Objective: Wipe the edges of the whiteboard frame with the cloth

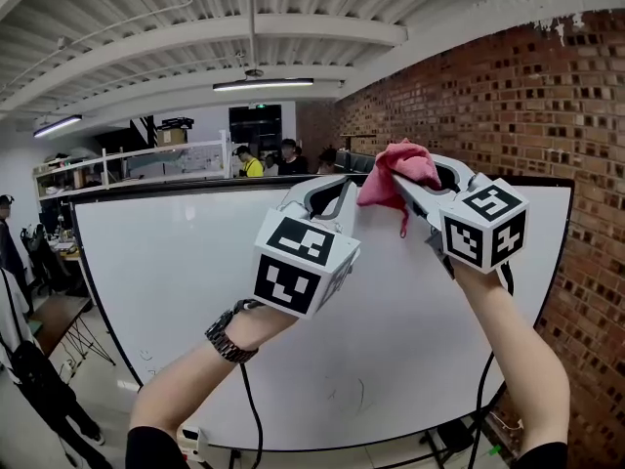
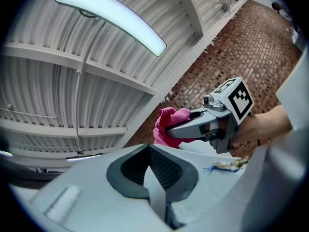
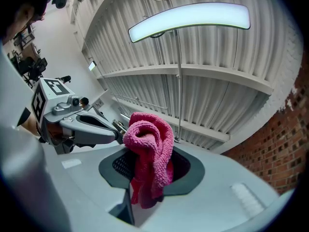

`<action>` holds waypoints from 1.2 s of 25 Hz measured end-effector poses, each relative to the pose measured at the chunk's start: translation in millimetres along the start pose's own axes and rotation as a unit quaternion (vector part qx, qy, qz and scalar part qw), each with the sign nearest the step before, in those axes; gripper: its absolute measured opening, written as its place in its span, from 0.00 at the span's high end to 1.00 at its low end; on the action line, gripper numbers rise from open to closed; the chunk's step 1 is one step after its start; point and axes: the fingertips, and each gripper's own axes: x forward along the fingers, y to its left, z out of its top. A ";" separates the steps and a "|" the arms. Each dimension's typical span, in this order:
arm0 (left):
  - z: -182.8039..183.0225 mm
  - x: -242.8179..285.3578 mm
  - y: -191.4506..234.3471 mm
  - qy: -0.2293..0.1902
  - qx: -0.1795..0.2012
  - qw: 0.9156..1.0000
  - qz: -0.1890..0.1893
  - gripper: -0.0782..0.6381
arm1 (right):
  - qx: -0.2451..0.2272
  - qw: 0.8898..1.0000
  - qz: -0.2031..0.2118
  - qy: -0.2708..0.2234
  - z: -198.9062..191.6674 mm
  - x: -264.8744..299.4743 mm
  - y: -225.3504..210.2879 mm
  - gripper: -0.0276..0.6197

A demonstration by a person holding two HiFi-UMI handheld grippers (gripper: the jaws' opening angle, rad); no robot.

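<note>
Right tool [image 3: 145, 187] is clamped on the cloth [image 3: 148, 144]. The pink cloth is bunched in a loose roll above the jaws, with a tail hanging below. Left tool [image 2: 153, 178] has its jaws together with nothing between them and is held just beside the right one. Both are up at the top edge of the whiteboard frame [image 1: 195, 188], right of its middle; whether the cloth touches the rail cannot be told. The cloth is looped terry, judged soft, light and limp. It would fold rather than slip, so a grip across the bunched middle suits. The frame is thin, dark and rigid. The whiteboard [image 1: 293, 360] is smooth and glossy. A brick wall [image 1: 586, 115] stands to the right.
</note>
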 end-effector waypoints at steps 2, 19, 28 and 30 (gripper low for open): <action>3.0 10.2 -8.5 -0.006 0.013 1.000 -0.002 0.89 | -0.004 1.000 -0.002 0.001 -3.7 -6.8 -9.0 0.77; 20.6 86.3 -89.9 -0.055 0.049 0.997 -0.039 0.89 | -0.048 0.999 -0.018 0.017 -34.0 -59.4 -86.1 0.77; 22.4 136.2 -122.8 -0.024 0.008 1.000 -0.009 0.89 | -0.035 0.999 0.004 -0.006 -56.9 -102.5 -141.5 0.77; 21.7 148.0 -141.5 -0.011 -0.008 1.000 -0.019 0.89 | -0.035 0.999 0.005 -0.010 -63.0 -117.7 -156.4 0.77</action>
